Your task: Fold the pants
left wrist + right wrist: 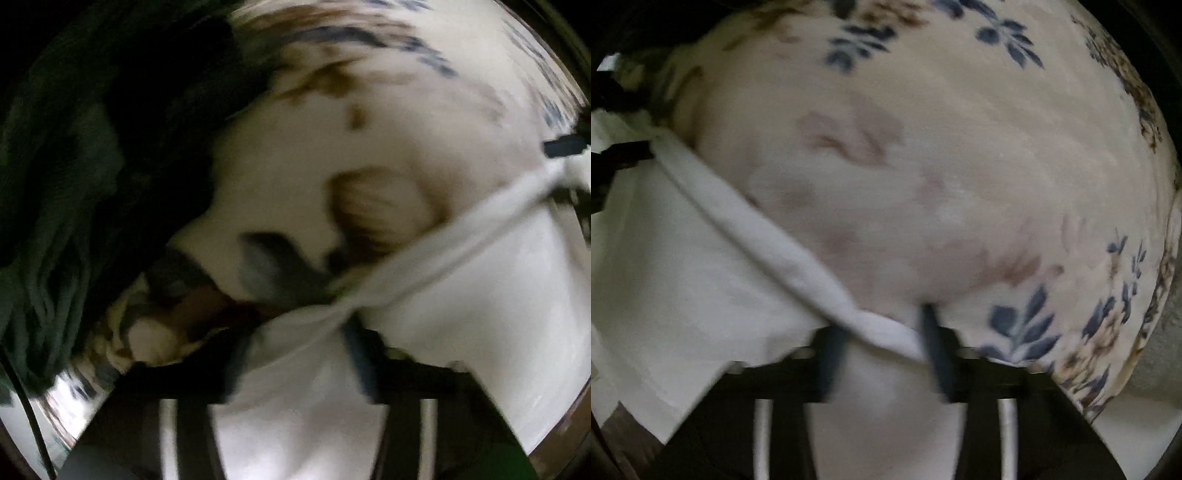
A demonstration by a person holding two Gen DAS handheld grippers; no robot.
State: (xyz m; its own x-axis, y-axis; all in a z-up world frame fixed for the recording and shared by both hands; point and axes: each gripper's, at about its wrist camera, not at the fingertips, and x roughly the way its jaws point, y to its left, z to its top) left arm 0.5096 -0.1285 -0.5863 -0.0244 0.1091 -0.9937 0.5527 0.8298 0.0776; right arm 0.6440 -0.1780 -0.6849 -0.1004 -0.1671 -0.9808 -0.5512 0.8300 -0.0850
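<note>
The white pants [461, 295] hang stretched between both grippers over a floral bedspread. In the left wrist view my left gripper [295, 332] is shut on a bunched white edge of the pants, and a taut hem runs up to the right toward the other gripper [565, 146]. In the right wrist view my right gripper [886, 339] is shut on the rolled hem of the pants [683, 277], which runs up left to the other gripper [620, 147]. Both views are motion-blurred.
A cream bedspread with blue and brown flowers [942, 184] lies below the pants; it also shows in the left wrist view [369, 129]. A dark green garment or fabric [74, 184] fills the left of the left wrist view.
</note>
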